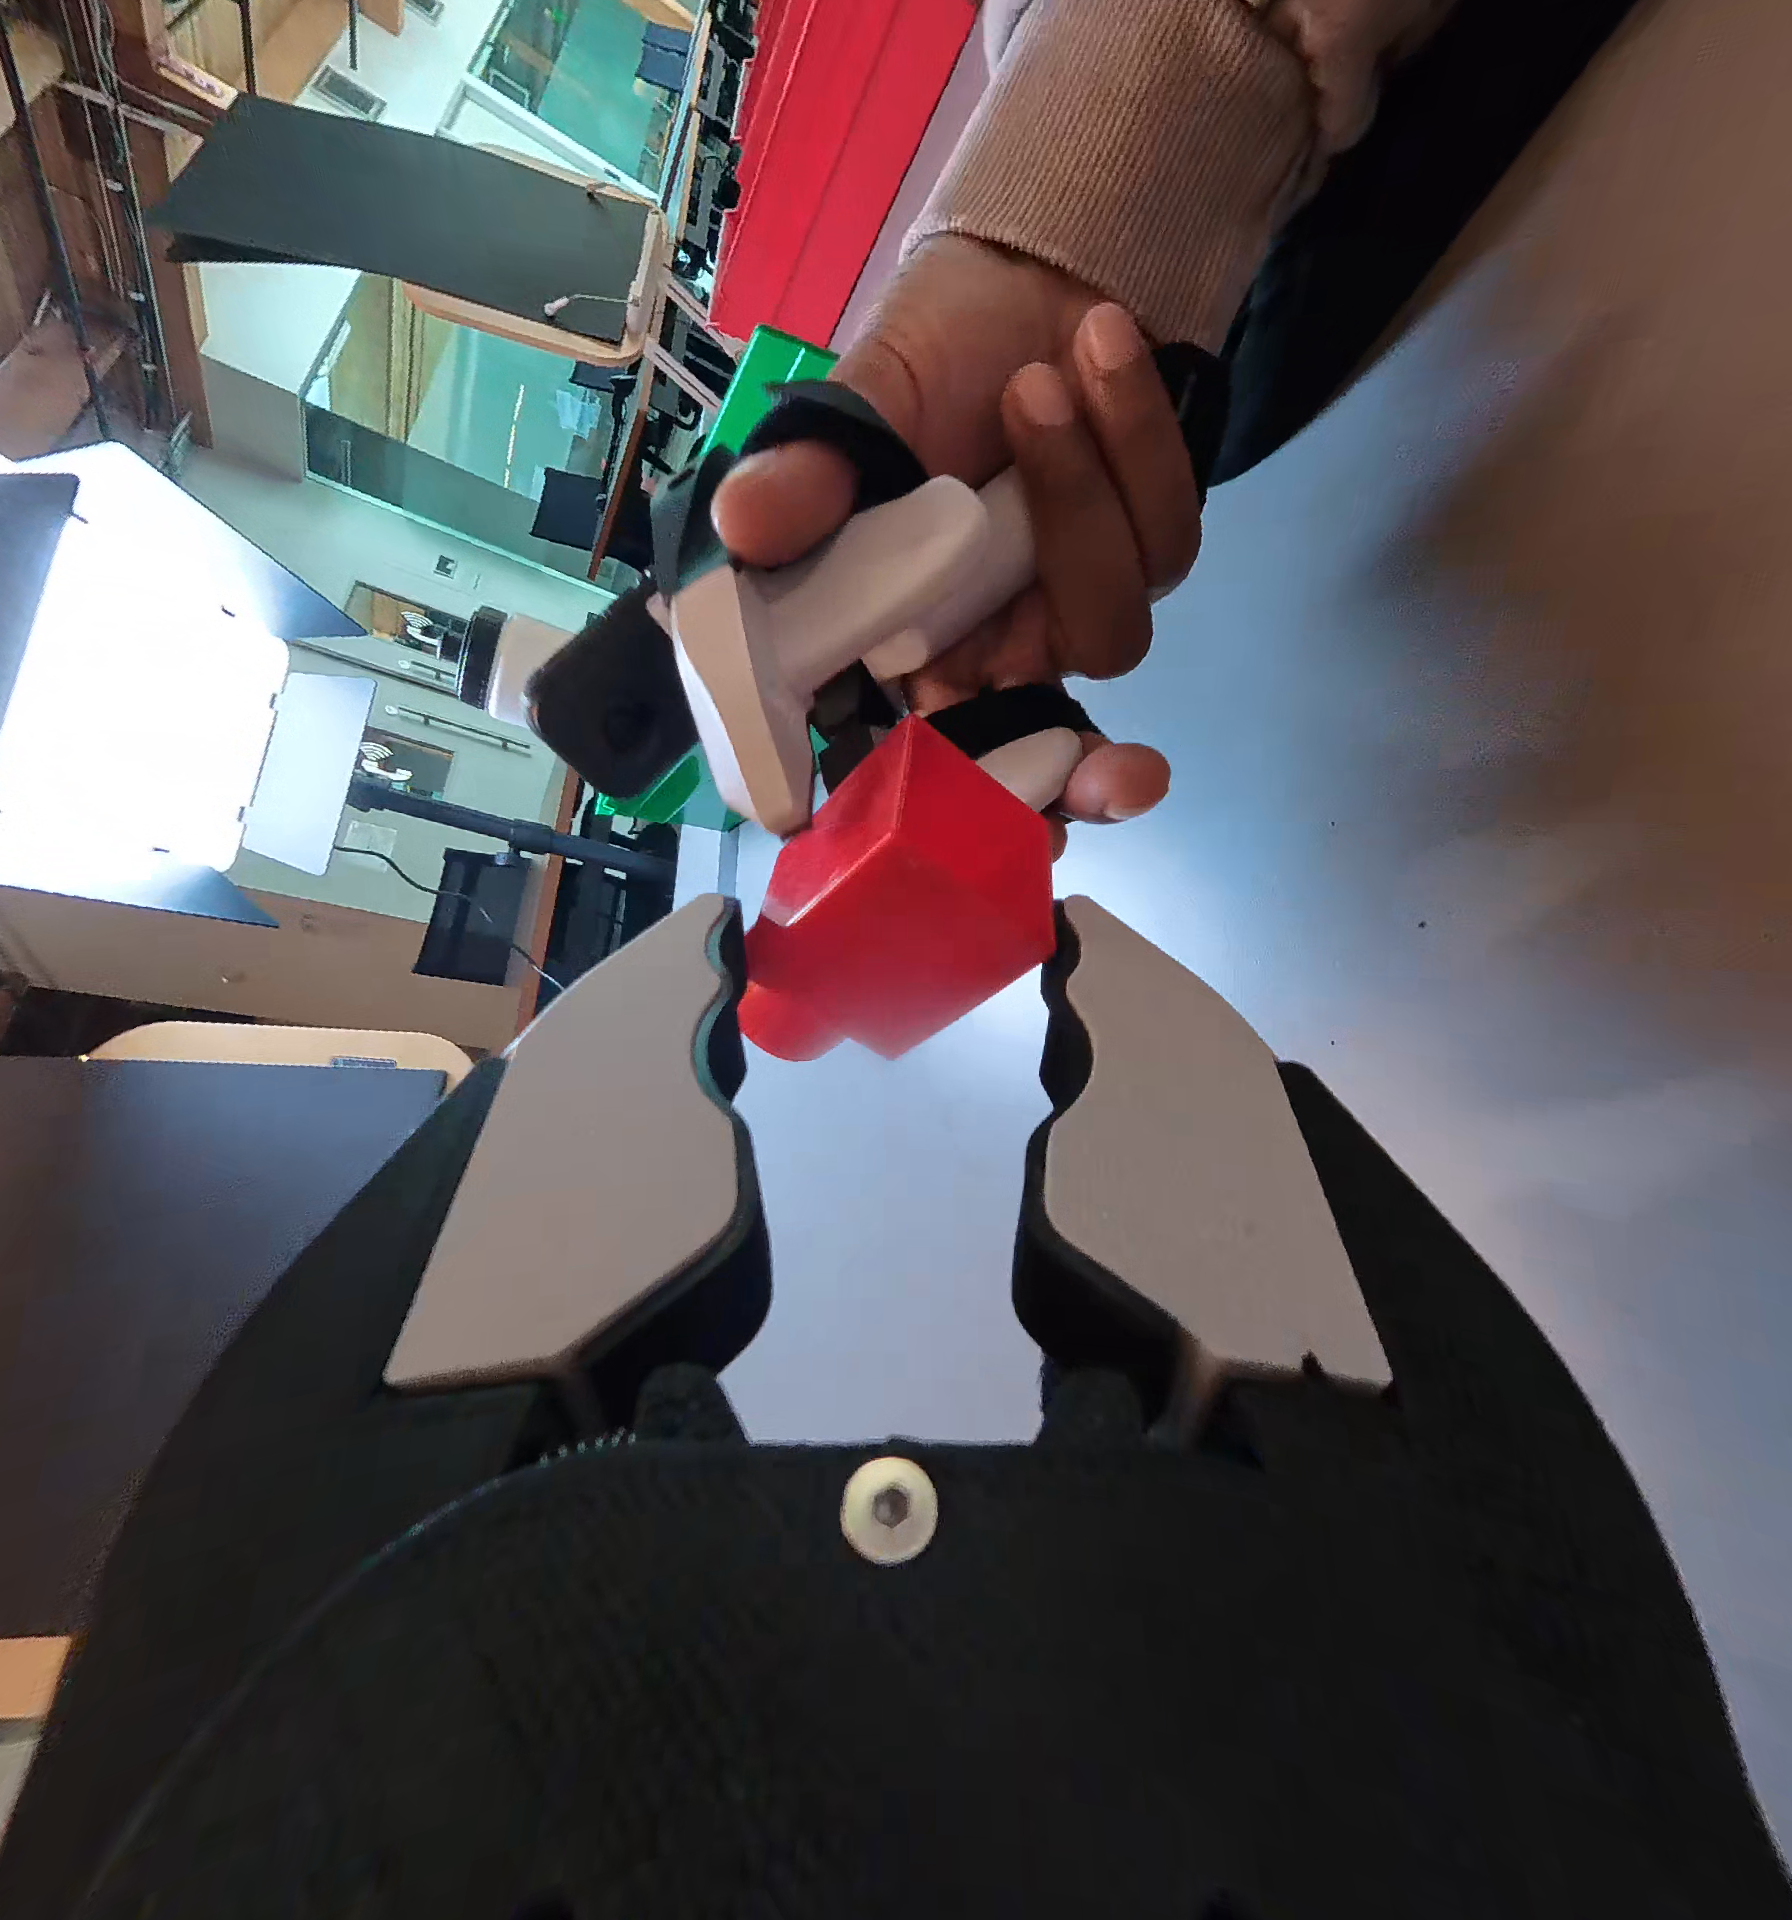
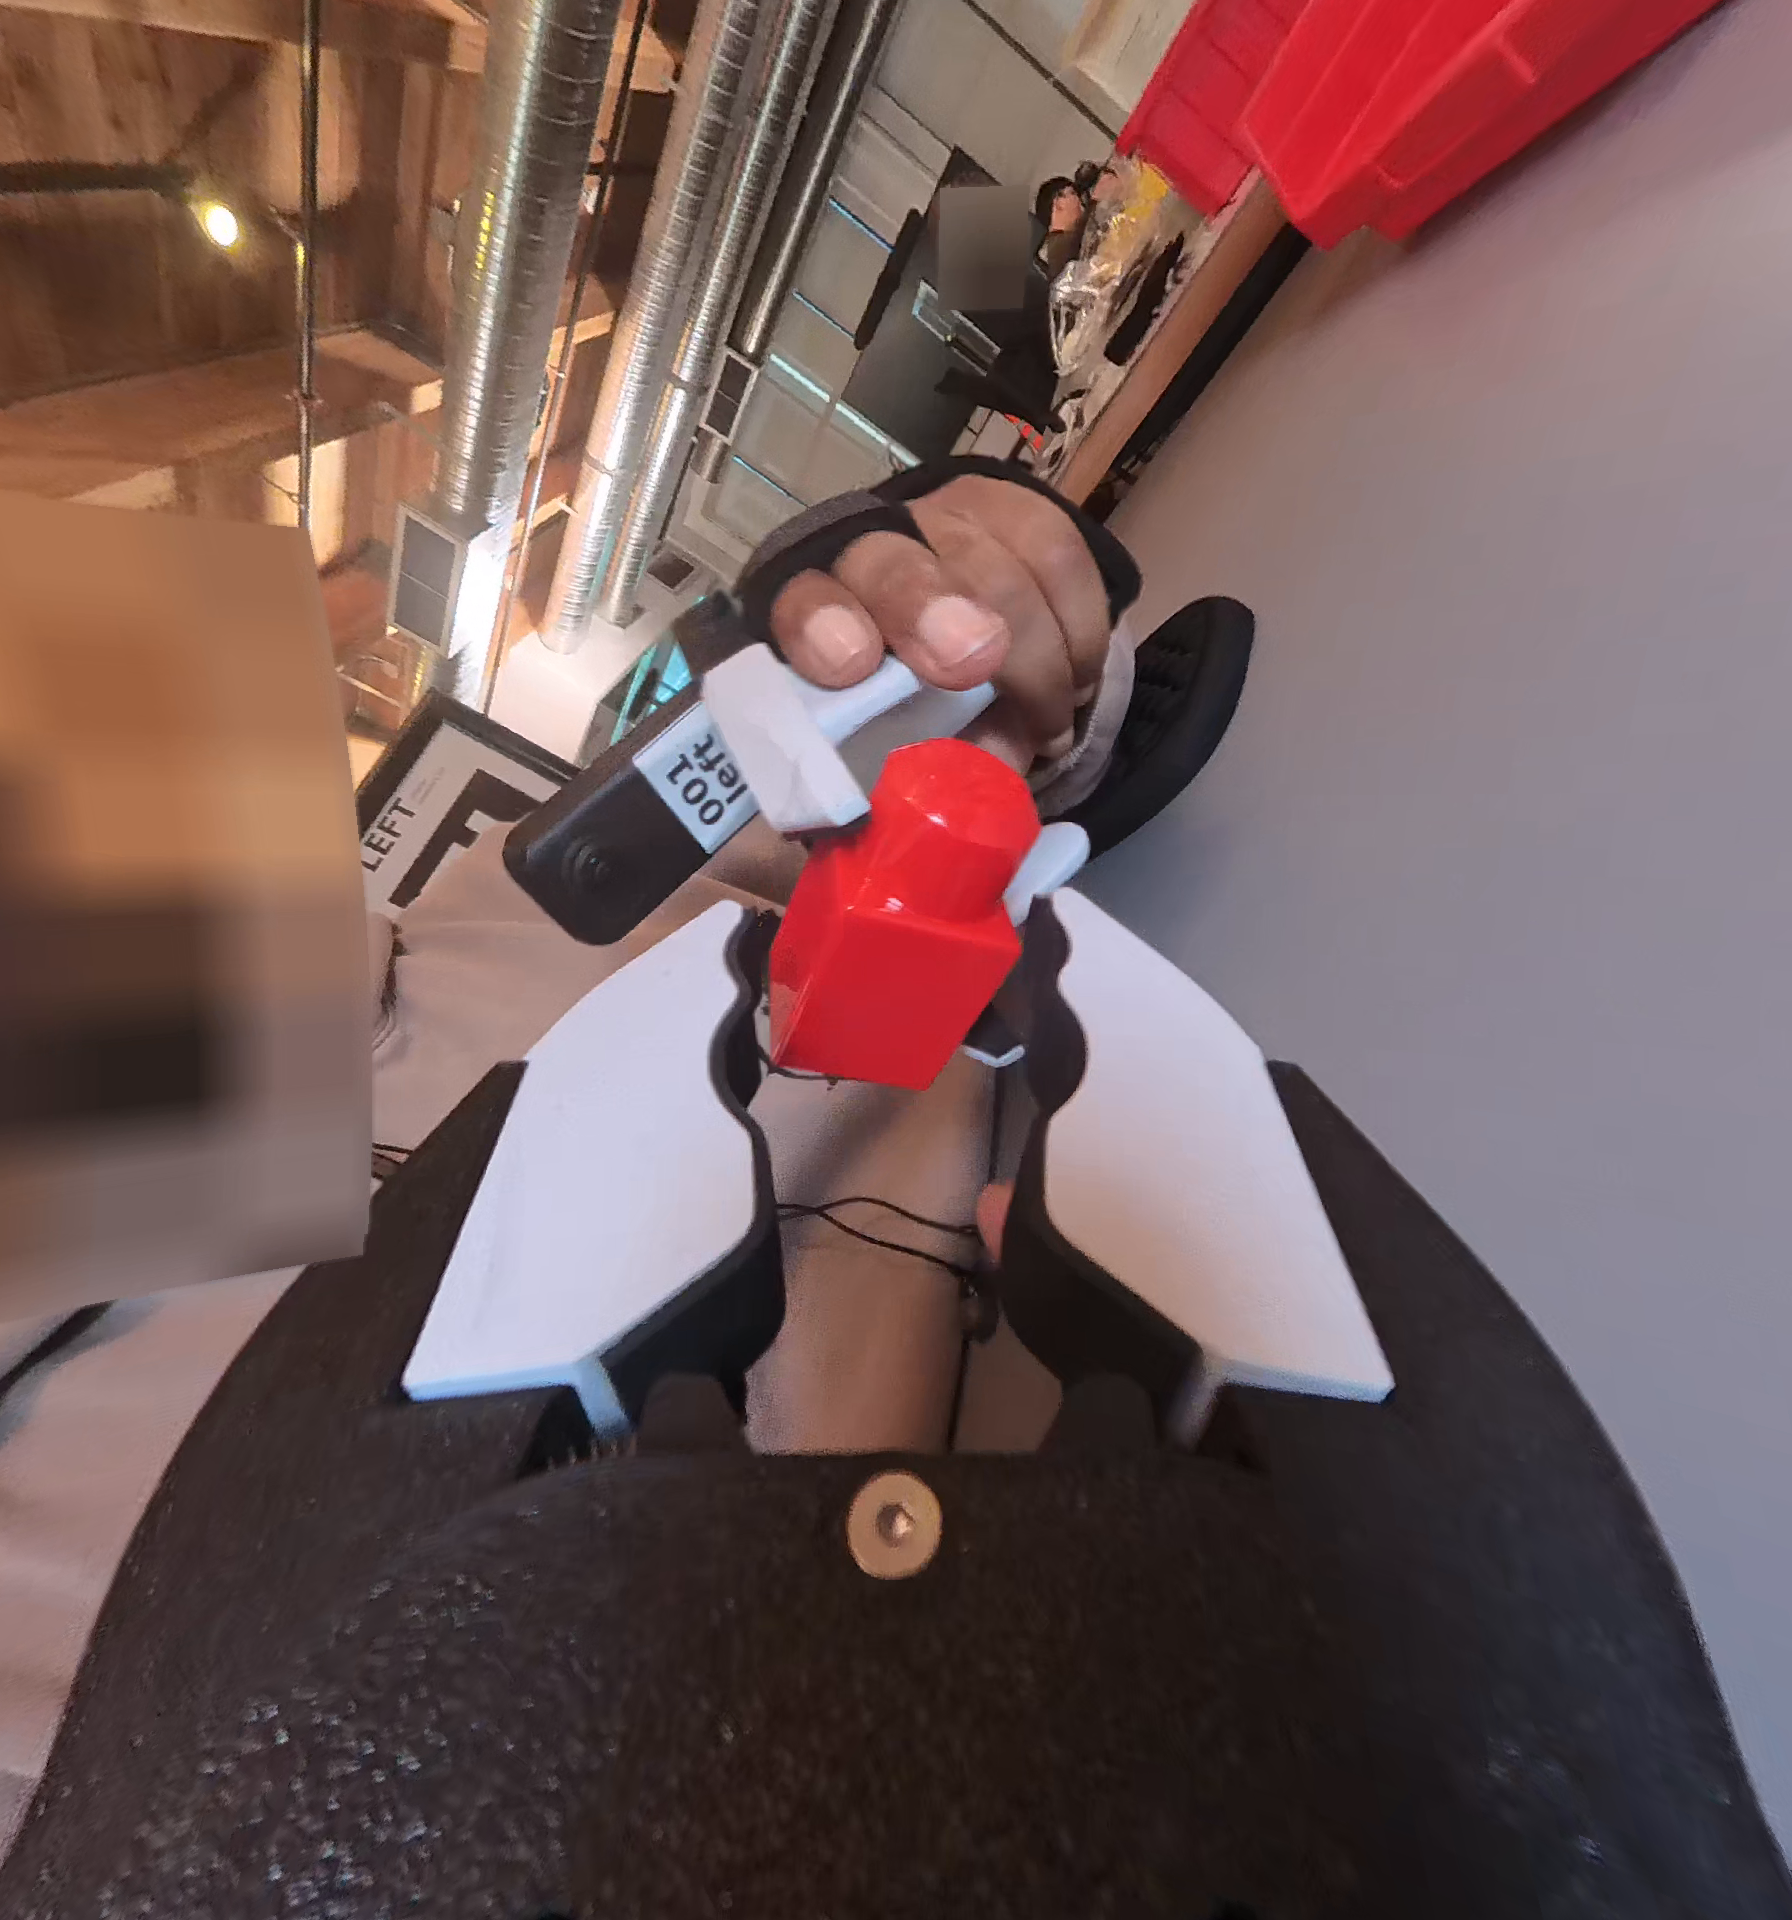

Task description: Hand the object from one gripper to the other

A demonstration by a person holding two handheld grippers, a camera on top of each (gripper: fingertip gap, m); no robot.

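Above the grey desk [image 1: 1494, 727], both my claws pinch the glossy red plastic block [image 1: 902, 914], left claw [image 1: 897, 940] and right claw [image 2: 897, 966]; one should let go only once the other feels firm.

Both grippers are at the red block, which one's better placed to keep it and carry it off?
Right, probably. The right gripper brackets the red block across its wide square body on flat sides, while the left gripper only pinches the narrower rounded stud end, a grip likelier to slip.

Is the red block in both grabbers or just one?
Both: left gripper pinches red block's stud, right gripper its square body.
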